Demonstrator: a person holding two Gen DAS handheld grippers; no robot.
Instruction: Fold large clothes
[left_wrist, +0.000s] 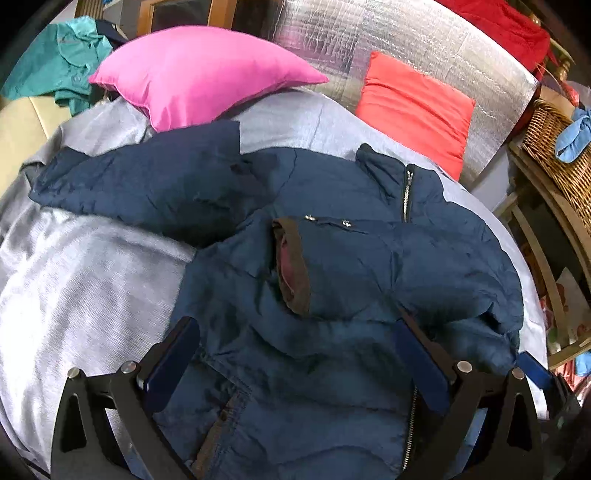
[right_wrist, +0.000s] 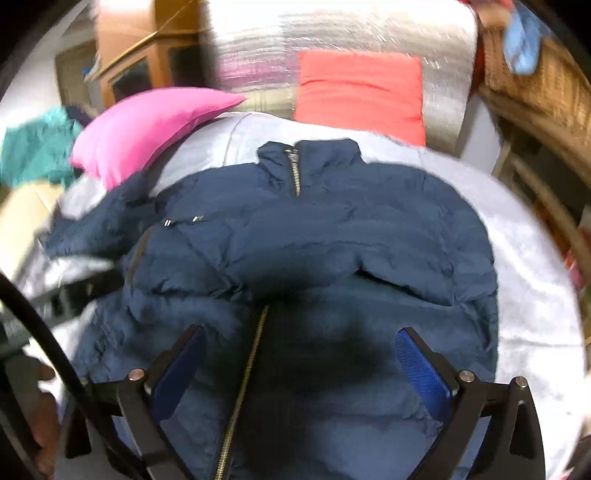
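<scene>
1. Left gripper (left_wrist: 295, 354): fingers spread wide apart, nothing clamped; it hangs over the lower front of the navy puffer jacket (left_wrist: 332, 258).
2. Right gripper (right_wrist: 301, 363): fingers likewise spread apart and holding nothing, over the jacket's lower front, with the main zipper (right_wrist: 240, 387) running between its fingers, nearer the left one.
3. Just ahead of the left gripper, a sleeve is folded across the jacket's chest; its brown cuff (left_wrist: 291, 266) with pink lining faces up.
4. Ahead and to the left of the left gripper, the other sleeve (left_wrist: 129, 184) lies stretched out sideways.
5. The jacket lies front up on a bed covered by a grey sheet (left_wrist: 74, 277), collar (right_wrist: 306, 158) pointing away from both grippers.
6. Beyond the collar: a pink pillow (left_wrist: 199, 74) ahead-left and a coral cushion (left_wrist: 417, 107) ahead-right, the latter against a silver foil panel (left_wrist: 406, 37).
7. Far left: a teal garment (left_wrist: 55, 62). Far right: a wicker basket (left_wrist: 557, 155).
8. The right wrist view is motion-blurred.
</scene>
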